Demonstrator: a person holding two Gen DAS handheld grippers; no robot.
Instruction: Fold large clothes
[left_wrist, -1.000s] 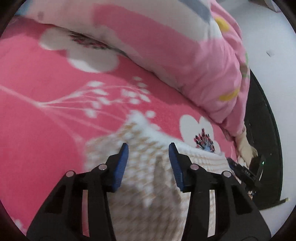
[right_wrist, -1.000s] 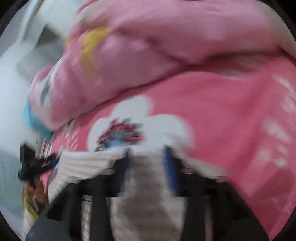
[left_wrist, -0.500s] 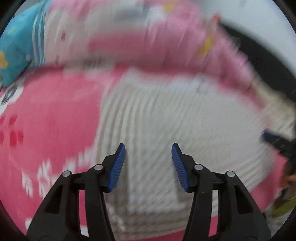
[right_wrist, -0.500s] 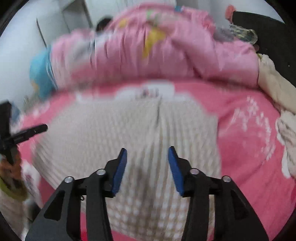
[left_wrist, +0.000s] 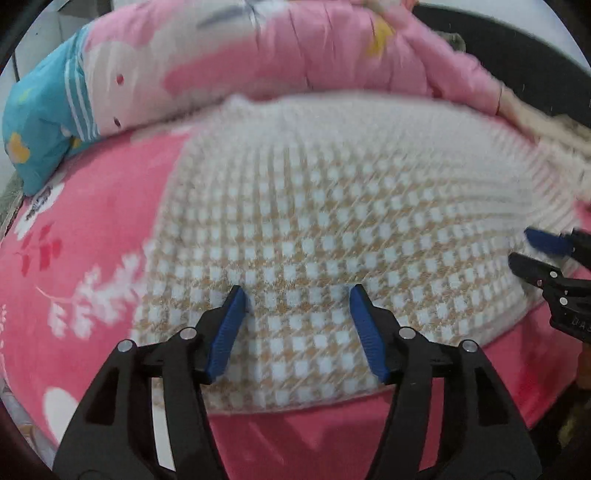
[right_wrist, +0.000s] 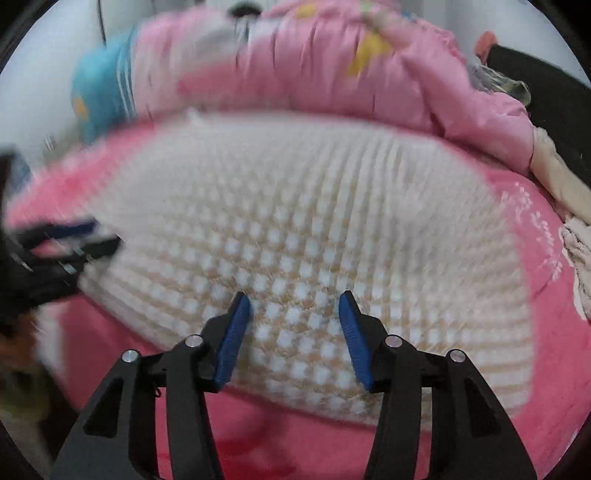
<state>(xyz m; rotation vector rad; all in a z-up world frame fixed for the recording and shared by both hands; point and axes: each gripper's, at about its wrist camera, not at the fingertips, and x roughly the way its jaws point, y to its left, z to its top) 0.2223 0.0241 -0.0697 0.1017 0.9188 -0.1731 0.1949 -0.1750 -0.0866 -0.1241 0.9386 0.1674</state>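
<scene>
Both your grippers are opening up with nothing pinched — left gripper (left_wrist: 295, 325) and right gripper (right_wrist: 293, 330) hover over the checked sweater's (left_wrist: 332, 229) near edge. It lies flat on the pink blanket (left_wrist: 92, 236), long axis side-to-side — each hand equally near.

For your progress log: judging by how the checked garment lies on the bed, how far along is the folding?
Done: the checked garment lies flat as a compact block on the pink bedspread. In hand: nothing; the left gripper and right gripper hover above it, jaws opening, nothing between them. Left: perhaps a further fold; blur hides the layers.
</scene>
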